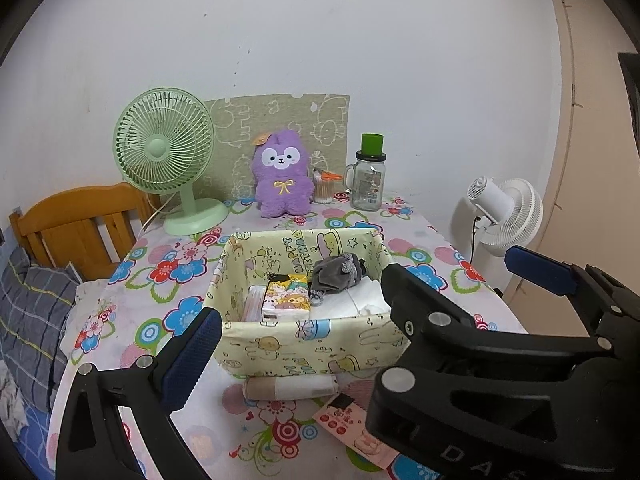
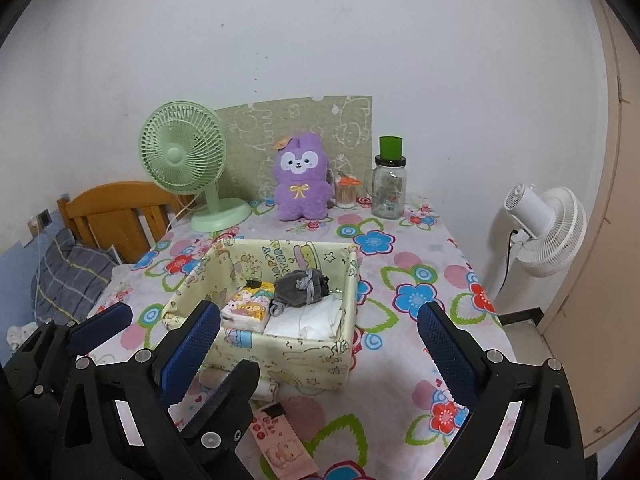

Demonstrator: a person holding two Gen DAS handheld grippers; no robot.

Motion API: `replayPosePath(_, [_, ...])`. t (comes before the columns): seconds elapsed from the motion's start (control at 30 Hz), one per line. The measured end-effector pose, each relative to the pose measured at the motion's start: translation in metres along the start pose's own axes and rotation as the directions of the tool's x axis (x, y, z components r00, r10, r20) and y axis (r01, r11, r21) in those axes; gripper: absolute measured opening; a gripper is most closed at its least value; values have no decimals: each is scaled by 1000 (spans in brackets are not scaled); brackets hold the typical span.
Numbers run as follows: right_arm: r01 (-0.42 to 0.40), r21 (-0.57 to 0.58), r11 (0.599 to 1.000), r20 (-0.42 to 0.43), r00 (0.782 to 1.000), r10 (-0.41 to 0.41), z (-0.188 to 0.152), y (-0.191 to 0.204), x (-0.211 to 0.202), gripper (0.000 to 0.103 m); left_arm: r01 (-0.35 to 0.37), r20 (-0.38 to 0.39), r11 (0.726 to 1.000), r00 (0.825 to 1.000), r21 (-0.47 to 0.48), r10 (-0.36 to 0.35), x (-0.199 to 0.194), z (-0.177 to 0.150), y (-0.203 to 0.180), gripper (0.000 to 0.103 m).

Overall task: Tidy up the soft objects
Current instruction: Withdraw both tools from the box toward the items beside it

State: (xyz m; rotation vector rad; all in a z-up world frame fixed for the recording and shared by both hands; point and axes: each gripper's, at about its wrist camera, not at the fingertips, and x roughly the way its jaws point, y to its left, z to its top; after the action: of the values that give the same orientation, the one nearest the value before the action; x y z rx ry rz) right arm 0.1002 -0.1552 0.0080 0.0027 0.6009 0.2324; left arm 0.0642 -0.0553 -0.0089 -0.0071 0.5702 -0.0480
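On the floral tablecloth (image 1: 168, 280), seen from the left wrist camera, stands a pale yellow fabric basket (image 1: 304, 340) printed with cartoon figures. Its interior holds a grey drawstring pouch (image 1: 338, 276) resting on folded white cloth (image 1: 360, 300), with a cartoon-printed tissue pack (image 1: 286, 296) beside them to the left. A rolled beige-and-white cloth (image 1: 290, 387) lies on the table just in front of the basket, touching its near wall; a pink packet (image 1: 356, 428) lies nearer the camera. The left gripper (image 1: 304, 344) has its jaws spread wide and grips nothing; only its left blue pad (image 1: 192, 360) shows clearly, since the right gripper (image 1: 464, 276) crosses in front at right, also wide open and empty. A purple plush toy (image 1: 282, 180) stands upright at the far edge of the table, between a green desk fan (image 1: 168, 152) and a glass jar (image 1: 368, 180) with a green cap.

From the right wrist camera, the right gripper (image 2: 320, 352) is wide open and empty, its blue pads (image 2: 444, 352) flanking the basket (image 2: 288, 352). The left gripper (image 2: 168, 344) enters from the lower left, likewise open and empty. The pouch (image 2: 300, 286), tissue pack (image 2: 248, 306) and white cloth (image 2: 308, 320) lie inside the basket. The rolled cloth (image 2: 266, 390) is largely hidden behind a gripper finger; the pink packet (image 2: 280, 444) lies in front. The plush toy (image 2: 302, 178) stands at the back, and a white floor fan (image 2: 548, 228) stands beside the table.
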Motion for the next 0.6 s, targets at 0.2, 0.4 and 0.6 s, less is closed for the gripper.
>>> replayPosePath(0.2, [-9,-5,1000,5,1000,9,-8,3,-8,100,-3,6,1000,1000,-1,3,-5,-8,-1,103])
replayPosePath(0.4, [-9,-13,1000,-1,1000,9,-17,6,-11,100,-3,-1,1000,1000,-6,3,-8,-17,1,103])
replayPosePath(0.6, [-14,-20,1000,-15,1000,14,-25,10,-10,100,-4,-14,1000,1000,-14,4,-8,-25,5,103])
